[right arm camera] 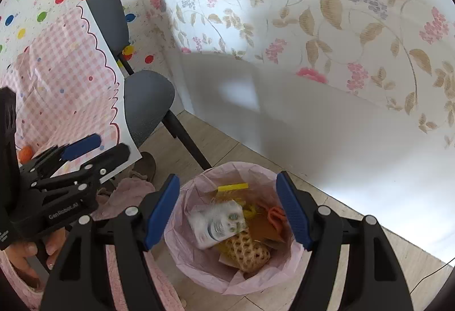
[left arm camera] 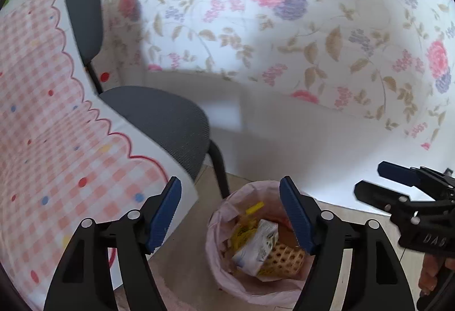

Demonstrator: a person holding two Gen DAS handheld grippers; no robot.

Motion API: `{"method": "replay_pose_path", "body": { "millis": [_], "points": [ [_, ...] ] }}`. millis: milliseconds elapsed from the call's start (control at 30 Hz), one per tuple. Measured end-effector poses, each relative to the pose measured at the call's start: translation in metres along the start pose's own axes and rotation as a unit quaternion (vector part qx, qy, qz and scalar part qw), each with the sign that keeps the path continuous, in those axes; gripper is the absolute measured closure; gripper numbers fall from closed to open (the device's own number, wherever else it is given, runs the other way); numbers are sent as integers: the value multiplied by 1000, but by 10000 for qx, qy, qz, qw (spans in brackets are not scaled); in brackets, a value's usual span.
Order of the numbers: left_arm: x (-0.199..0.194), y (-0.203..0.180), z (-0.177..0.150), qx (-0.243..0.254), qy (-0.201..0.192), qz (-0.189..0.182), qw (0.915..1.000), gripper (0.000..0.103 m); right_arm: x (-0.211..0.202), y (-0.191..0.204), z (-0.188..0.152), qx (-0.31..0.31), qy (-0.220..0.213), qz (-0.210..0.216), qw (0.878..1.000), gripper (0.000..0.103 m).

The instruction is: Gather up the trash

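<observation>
A trash bin with a pink liner (left arm camera: pixel 224 279) (right arm camera: pixel 196 268) stands on the floor below both grippers. Inside lie a white carton (left arm camera: pixel 256 248) (right arm camera: pixel 219 221), a tan foam net (left arm camera: pixel 284 257) (right arm camera: pixel 250 252), yellow wrappers (right arm camera: pixel 233 187) and an orange scrap (right arm camera: pixel 277 214). My left gripper (left arm camera: pixel 230 214) is open and empty above the bin; it also shows in the right wrist view (right arm camera: pixel 93 147). My right gripper (right arm camera: pixel 227 211) is open and empty above the bin; it also shows in the left wrist view (left arm camera: pixel 369 180).
A grey chair (left arm camera: pixel 159 117) (right arm camera: pixel 148 103) stands by the table, which has a pink checked cloth (left arm camera: pixel 42 140) (right arm camera: pixel 62 78). A floral wall covering (left arm camera: pixel 284 26) runs behind. An orange thing (right arm camera: pixel 25 153) lies on the table. A pink garment (right arm camera: pixel 125 191) lies on the floor.
</observation>
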State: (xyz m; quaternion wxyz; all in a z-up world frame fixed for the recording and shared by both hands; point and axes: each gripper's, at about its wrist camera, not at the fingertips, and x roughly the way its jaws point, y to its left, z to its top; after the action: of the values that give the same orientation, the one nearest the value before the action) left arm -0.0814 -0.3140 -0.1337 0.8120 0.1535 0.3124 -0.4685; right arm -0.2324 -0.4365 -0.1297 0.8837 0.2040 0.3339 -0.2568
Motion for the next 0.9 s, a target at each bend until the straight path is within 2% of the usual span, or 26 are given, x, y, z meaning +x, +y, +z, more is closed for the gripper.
{"method": "replay_pose_path", "body": {
  "millis": [67,100,167,233,333,500,600,667,833,900],
  "points": [
    [-6,6,-4,-70,-11,134,9999,14,-1,0,0,32,21,26,10000,34],
    [-9,8,-7,-95,-22,177,9998,14,-2,1,-1,29,39,43,10000,34],
    [-15,12,-11,-86,29,306,9995,13,-5,6,-2,-19,63,19,10000,28],
    [-21,15,-14,-68,79,477,9988,13,-9,11,-2,-97,48,-29,9999,15],
    [-32,20,-17,-79,192,639,9977,13,-19,22,-1,-268,-9,-185,9995,6],
    [-65,27,-18,-123,171,862,9961,13,-37,38,3,-460,-37,-227,9987,6],
    [-92,36,-18,-197,82,1096,9938,13,-57,54,8,-658,-339,-158,9971,6],
    [-111,43,-20,-249,86,1346,9906,11,-68,66,12,-710,-507,-58,9962,6],
    [-155,69,-30,-566,178,1541,9863,9,-86,107,24,-1027,-764,361,9911,6],
    [-178,84,-39,-742,98,1823,9804,8,-89,130,25,-1301,-787,520,9870,6]
  ]
}}
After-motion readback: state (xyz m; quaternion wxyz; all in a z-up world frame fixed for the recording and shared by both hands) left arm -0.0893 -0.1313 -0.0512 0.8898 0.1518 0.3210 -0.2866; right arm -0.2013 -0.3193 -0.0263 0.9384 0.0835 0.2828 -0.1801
